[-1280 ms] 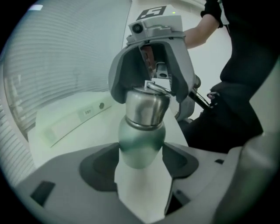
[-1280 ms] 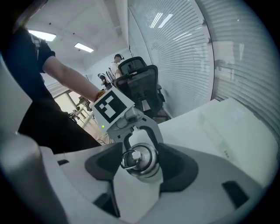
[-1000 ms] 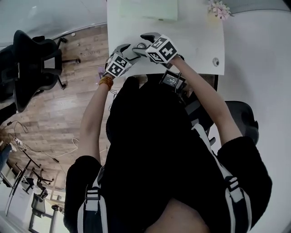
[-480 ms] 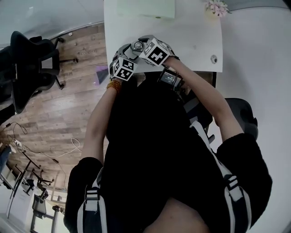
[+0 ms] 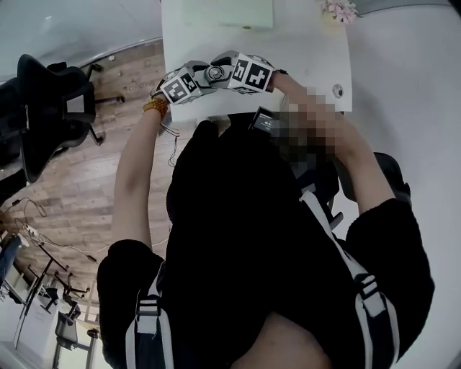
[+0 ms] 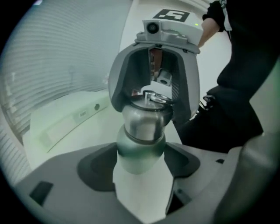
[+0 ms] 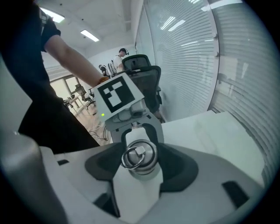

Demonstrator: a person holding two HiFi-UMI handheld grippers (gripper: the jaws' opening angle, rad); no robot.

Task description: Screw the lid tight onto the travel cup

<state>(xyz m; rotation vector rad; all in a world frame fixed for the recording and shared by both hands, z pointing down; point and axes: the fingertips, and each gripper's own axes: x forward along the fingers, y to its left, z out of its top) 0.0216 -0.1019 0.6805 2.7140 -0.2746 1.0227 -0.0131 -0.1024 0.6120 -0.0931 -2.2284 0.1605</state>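
Travel cup: steel body with a green-tinted lower part, held over the near edge of the white bench, between the two tools. Left tool: dark pads pressed on either side of the cup's lower body; its jaws have just been opening a little, with the cup between them. Right tool: clamped on the lid from both sides; its jaws have just been closing, with the lid between them. Lid: steel, round, seated on top of the cup, seen end-on in the right gripper view, with a metal ring lying on its top. Marker cubes of both tools sit side by side in the head view, above the person's raised forearms. Also on the bench: a pale green sheet at the far edge and a small spray of pink flowers at the far right corner. Left of the bench: a black office chair on a wooden floor.
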